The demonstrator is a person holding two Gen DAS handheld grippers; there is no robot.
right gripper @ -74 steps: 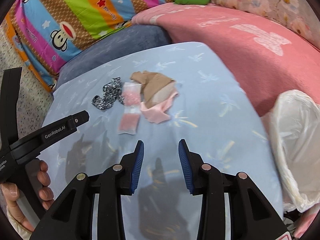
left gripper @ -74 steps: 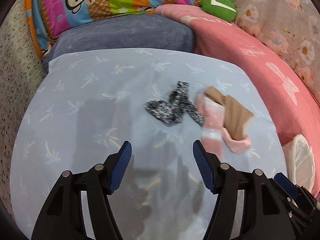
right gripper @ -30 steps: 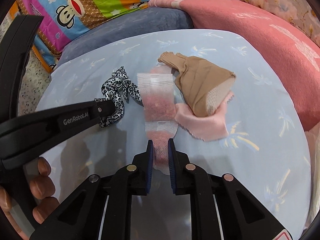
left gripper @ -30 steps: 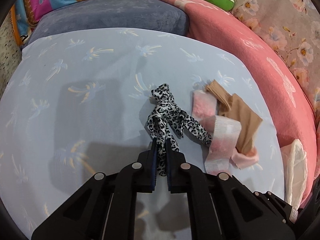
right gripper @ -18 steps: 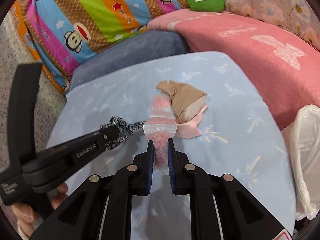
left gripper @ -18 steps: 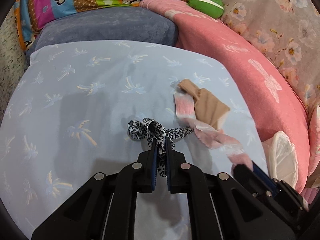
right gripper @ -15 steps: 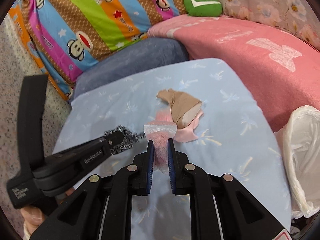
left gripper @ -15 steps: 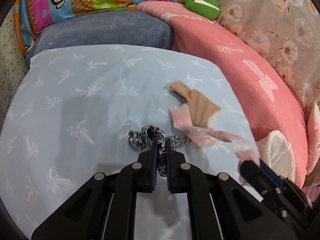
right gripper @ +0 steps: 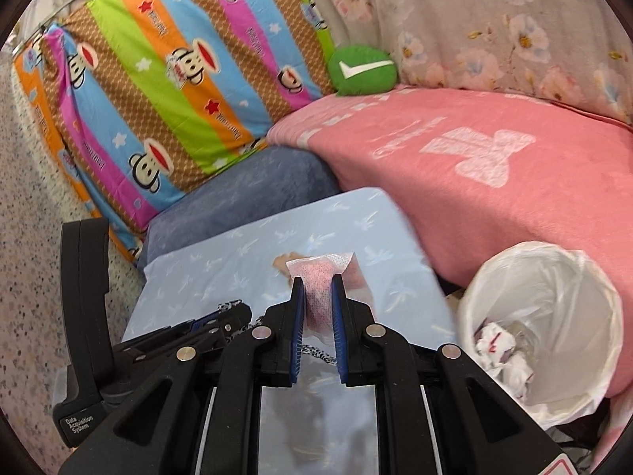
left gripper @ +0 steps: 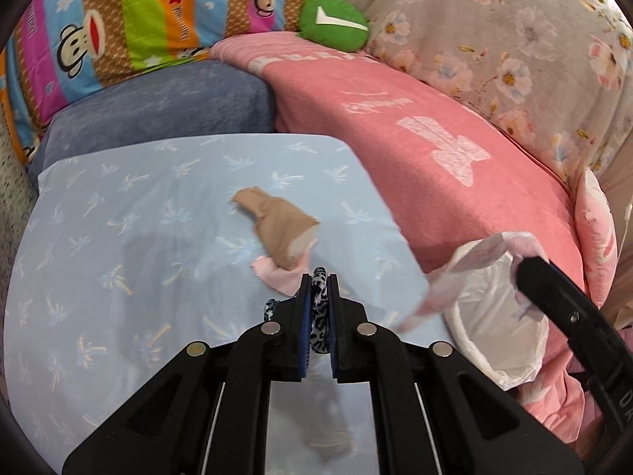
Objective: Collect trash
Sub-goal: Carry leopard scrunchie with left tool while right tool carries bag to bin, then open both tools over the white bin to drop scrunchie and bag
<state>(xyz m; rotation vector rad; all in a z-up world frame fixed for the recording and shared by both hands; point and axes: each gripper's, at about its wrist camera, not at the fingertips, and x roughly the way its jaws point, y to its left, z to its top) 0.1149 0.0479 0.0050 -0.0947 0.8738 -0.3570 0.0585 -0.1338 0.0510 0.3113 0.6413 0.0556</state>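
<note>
Both tools [left gripper: 317, 282] [right gripper: 318, 282] lifted, trash clamped between pads.

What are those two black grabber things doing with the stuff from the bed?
A person is picking up trash. The left gripper is shut on a leopard-print strip, and the right gripper pinches a pink-and-white packet. Both are lifted beside the white-lined trash bin. A tan stocking and a pink cloth lie on the blue sheet.
</note>
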